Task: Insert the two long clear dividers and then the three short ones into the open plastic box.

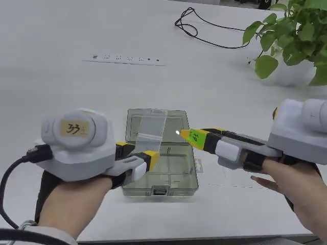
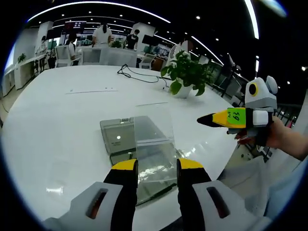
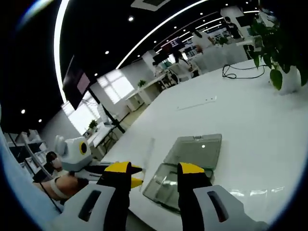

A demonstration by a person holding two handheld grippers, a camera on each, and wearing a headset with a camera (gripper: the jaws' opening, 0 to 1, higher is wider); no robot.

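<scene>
Left tool has its jaws partway closed, nipping the near end of a clear divider; the divider stands up out of the jaws and hangs over the open plastic box, above the join between lid and base, and I cannot tell if its lower edge touches the box; box sits on the white worktop directly below and between the two tools, lid laid flat on the far side, base on the near side with a latch at its front edge; right tool comes in from the right, tips just above the box's right part and just beside the divider, not touching it; its jaws stand partly apart with nothing between them; in the left gripper view the right tool points at the divider from the right; a hand holds the left tool; worktop is large and pale, carrying a flush socket strip, a looped black cable and a potted plant at the far right; room behind is an open office with dark ceiling, strip lights, desks and a few people standing far off.
</scene>
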